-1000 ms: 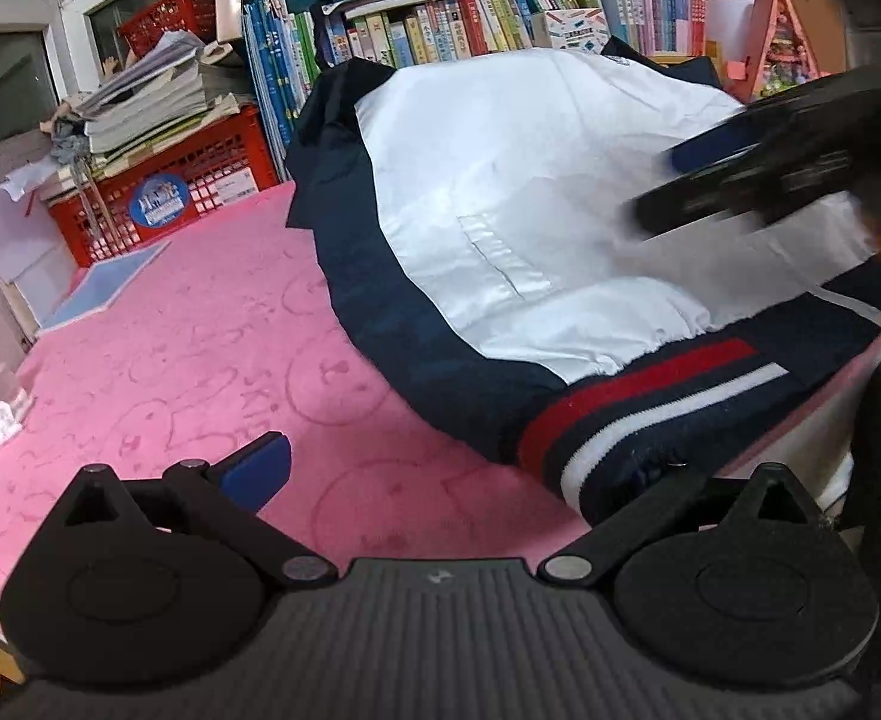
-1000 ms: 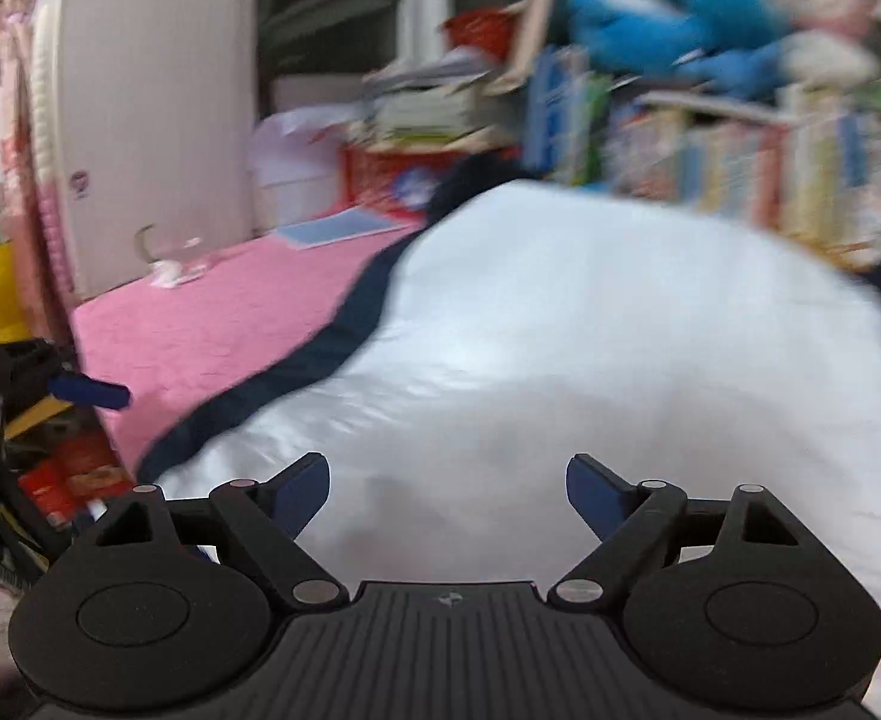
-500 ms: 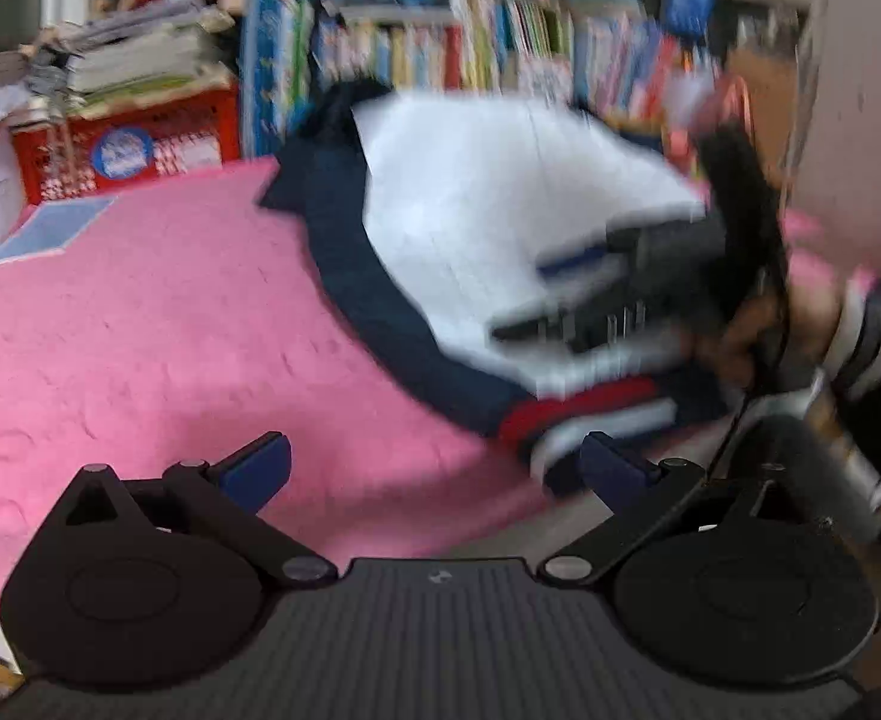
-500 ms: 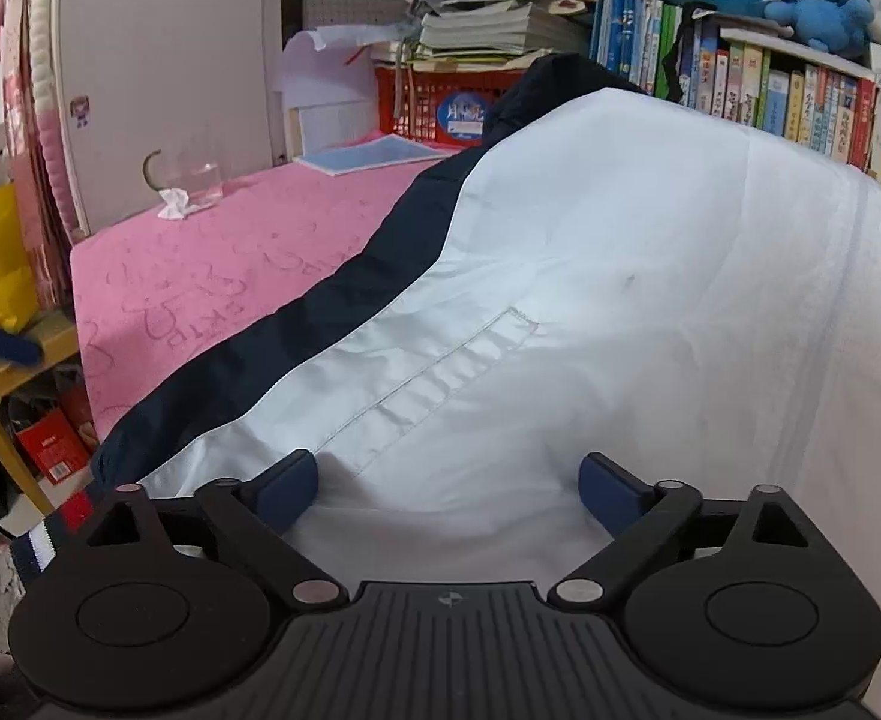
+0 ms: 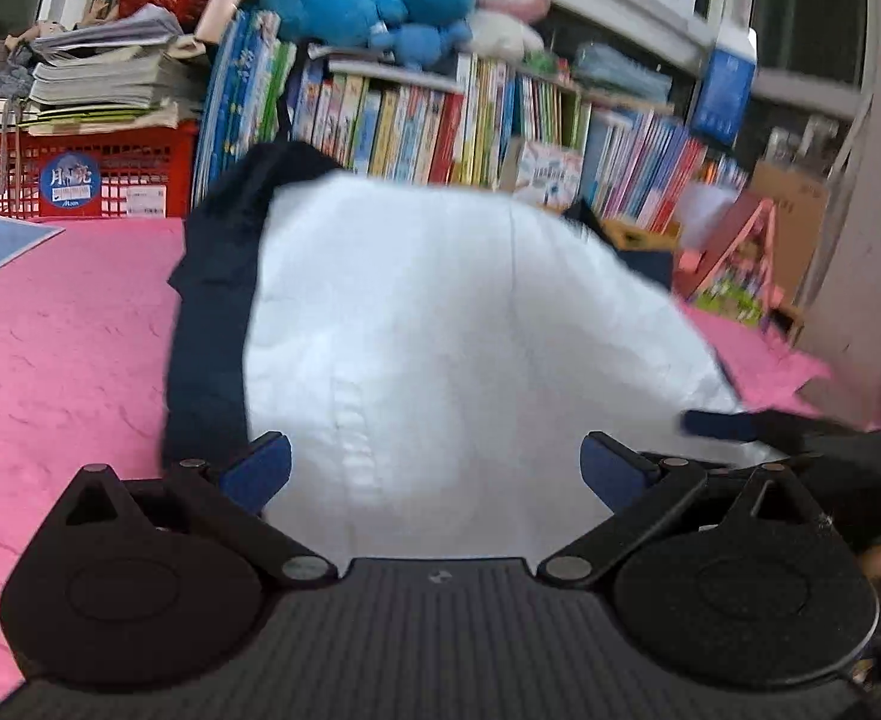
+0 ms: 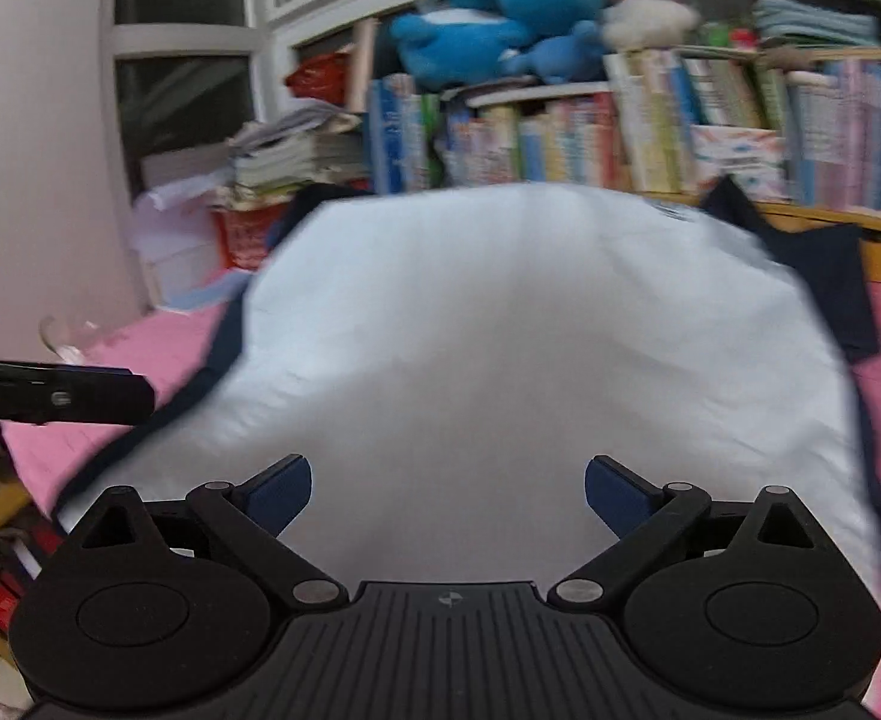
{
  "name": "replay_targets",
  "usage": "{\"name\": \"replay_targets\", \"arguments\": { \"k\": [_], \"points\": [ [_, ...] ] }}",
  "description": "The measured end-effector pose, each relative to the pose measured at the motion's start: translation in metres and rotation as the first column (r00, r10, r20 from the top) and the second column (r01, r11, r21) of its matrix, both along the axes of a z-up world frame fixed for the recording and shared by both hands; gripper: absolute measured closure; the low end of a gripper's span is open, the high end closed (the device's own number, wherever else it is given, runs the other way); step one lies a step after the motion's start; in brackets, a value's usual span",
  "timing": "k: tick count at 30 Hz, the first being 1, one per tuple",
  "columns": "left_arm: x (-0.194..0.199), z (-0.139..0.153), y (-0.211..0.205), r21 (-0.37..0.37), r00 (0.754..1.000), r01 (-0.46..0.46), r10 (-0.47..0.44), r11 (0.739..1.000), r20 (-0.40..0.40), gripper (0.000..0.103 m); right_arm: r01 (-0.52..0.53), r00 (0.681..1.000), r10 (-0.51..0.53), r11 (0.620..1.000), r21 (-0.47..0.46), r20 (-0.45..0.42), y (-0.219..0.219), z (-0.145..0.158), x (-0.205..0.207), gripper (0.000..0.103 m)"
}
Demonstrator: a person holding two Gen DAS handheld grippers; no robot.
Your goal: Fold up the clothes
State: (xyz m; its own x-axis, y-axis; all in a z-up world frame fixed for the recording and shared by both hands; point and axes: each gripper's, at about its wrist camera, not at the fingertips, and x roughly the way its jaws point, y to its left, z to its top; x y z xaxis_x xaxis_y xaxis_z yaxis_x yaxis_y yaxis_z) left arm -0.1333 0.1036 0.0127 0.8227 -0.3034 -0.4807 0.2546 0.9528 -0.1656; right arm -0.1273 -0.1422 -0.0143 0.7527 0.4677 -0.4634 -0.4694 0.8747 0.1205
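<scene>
Both grippers had swung since a second earlier: the left gripper point(image 5: 434, 468), which then looked across the pink mat at the jacket's striped hem, now faced the white panel head-on, and that hem had dropped out of its view. The right gripper point(image 6: 447, 489) had just been opening its jaws, and they stood wide with nothing between them, only white cloth lying beyond. The left jaws were also wide apart and empty.

The jacket point(image 5: 440, 330) lay spread on the mat point(image 5: 62, 360), its white panel up, with a navy band down its left side and a navy piece at the far right corner. It filled the middle of both views, reaching from just ahead of the fingers to the far edge by the books point(image 5: 440, 120). In the left view the right gripper's blue-tipped finger point(image 5: 719, 425) showed at the right, at the jacket's near right edge. In the right view the left gripper's dark finger point(image 6: 68, 399) reached in from the left, over the mat near the navy band.

Plush toys point(image 5: 380, 6) sat atop the books, and a red crate point(image 5: 86, 171) stood far left
</scene>
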Motion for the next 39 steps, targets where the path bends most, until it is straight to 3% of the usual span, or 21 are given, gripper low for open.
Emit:
{"name": "replay_targets", "arguments": {
  "k": [6,11,17,20,23,27,32,37,39],
  "points": [
    [-0.008,-0.037,-0.018,0.218,0.996,-0.091,0.089,0.972,0.017,0.000,0.112,0.992,-0.104,0.986,-0.119,0.076,-0.033,-0.031,-0.027,0.005],
    [-0.014,-0.038,0.006,0.204,0.992,-0.121,0.125,0.971,-0.002,0.000,0.232,0.969,-0.217,0.963,-0.136,0.116,-0.078,-0.037,-0.035,0.000],
    [-0.023,-0.007,0.010,0.260,0.994,-0.102,0.111,0.960,-0.020,0.000,0.435,0.900,-0.434,0.893,-0.111,0.037,-0.144,-0.025,-0.027,0.000],
    [-0.029,0.023,0.002,0.288,0.997,-0.052,0.034,0.956,0.070,0.000,0.411,0.911,-0.406,0.909,-0.073,0.074,-0.141,-0.007,-0.025,0.001],
    [-0.013,0.042,-0.011,0.294,0.995,-0.028,0.000,0.955,0.095,0.000,0.295,0.950,-0.285,0.953,-0.071,0.128,-0.110,0.010,-0.014,0.001],
    [0.028,0.033,-0.028,0.245,0.999,0.008,-0.019,0.969,0.041,0.000,0.103,0.991,-0.099,0.994,-0.041,0.094,-0.059,0.018,0.017,0.001],
    [0.062,-0.005,-0.033,0.246,0.995,-0.011,0.034,0.969,-0.090,0.000,0.018,1.000,-0.017,0.999,-0.047,0.020,-0.028,0.013,0.044,0.001],
    [0.058,-0.026,-0.008,0.236,0.987,-0.050,0.085,0.971,-0.140,0.000,0.092,0.982,-0.098,0.995,-0.039,-0.160,-0.059,0.002,0.065,0.002],
    [0.051,-0.024,0.004,0.272,0.987,-0.062,0.100,0.960,-0.128,0.000,0.129,0.972,-0.136,0.990,-0.048,-0.192,-0.079,0.003,0.070,0.004]
  ]
}}
